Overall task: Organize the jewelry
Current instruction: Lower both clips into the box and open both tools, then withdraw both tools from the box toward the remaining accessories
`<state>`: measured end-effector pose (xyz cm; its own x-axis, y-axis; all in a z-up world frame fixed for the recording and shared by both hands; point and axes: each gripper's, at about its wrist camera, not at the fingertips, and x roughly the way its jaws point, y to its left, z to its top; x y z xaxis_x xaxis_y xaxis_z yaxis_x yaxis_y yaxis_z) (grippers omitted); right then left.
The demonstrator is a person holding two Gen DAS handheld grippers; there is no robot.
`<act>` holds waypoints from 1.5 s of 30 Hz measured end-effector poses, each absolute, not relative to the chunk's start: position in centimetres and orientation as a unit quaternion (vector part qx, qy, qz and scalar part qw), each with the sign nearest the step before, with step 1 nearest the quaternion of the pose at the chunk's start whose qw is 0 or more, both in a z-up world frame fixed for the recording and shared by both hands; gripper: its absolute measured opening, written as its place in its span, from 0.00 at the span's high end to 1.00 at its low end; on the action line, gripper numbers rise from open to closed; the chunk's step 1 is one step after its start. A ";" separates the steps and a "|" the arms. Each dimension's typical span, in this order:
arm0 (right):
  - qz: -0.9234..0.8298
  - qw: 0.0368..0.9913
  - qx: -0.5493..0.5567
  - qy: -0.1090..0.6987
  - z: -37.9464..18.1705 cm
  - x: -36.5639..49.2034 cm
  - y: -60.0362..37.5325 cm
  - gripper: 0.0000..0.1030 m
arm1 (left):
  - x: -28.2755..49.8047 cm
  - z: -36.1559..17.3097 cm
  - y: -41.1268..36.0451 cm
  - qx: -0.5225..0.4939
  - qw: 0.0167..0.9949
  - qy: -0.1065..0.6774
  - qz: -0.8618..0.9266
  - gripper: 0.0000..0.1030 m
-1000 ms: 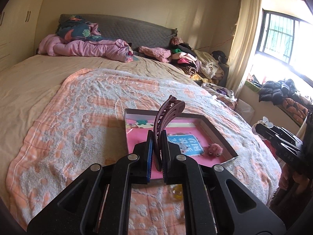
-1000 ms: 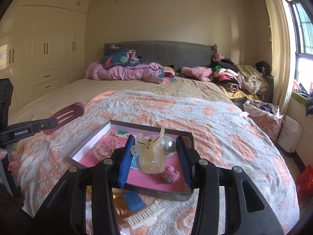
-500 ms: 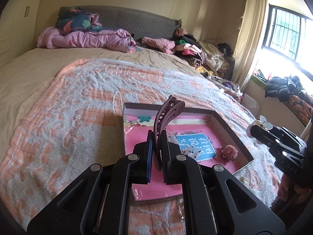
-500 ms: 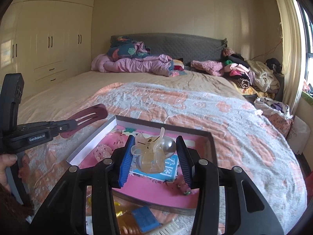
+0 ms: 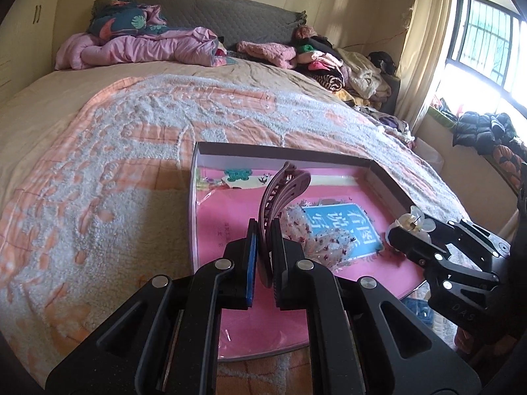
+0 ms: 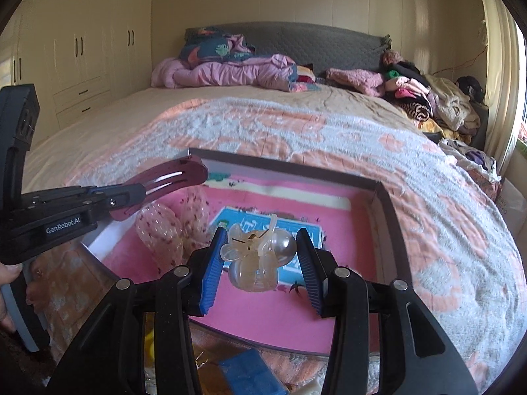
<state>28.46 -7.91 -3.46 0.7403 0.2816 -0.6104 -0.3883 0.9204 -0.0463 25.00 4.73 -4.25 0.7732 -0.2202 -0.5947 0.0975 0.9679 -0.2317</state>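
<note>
Left tongs (image 5: 263, 256) are clamped flat on the lower end of a dark mauve curved hair clip (image 5: 280, 194), which stands up and forward out of the pads over the near left part of the tray (image 5: 283, 151). Right tongs (image 6: 260, 263) grip a clear bow-shaped claw clip (image 6: 257, 260) between the blue pads, held over the tray's near middle. Risk one: the mauve clip is held only at its tail, so it may pivot or slip if its free end strikes the tray wall or floor on the way down. Risk two: the claw clip is rounded and glossy, and the pads appear to bear on small patches of it; it could twist out. Risk three: both tongs work over the same tray and sit near each other, so a crossing move could knock them together. The tray floor already carries a blue card (image 6: 263, 230) and a spotted sheer bow (image 6: 171, 227), leaving bare pink mainly along the near edge and right side. The tray's near edge overlies loose items on the blanket (image 5: 98, 171), so the tray may rock under pressure. Open bed lies beyond and to the left.
</note>
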 end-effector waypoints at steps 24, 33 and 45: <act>0.176 0.929 -0.061 0.321 -3.5 26.7 -9.6 0.45 | 21.9 -2.1 4.6 -0.083 0.948 0.296 -0.077 0.90; 0.160 0.954 -0.049 0.248 0.6 22.9 -11.8 0.27 | 18.9 0.6 4.3 -0.083 0.959 0.261 -0.072 0.72; 0.147 0.967 -0.033 0.205 3.9 19.1 -13.8 0.11 | 15.4 3.8 3.8 -0.077 0.968 0.228 -0.072 0.42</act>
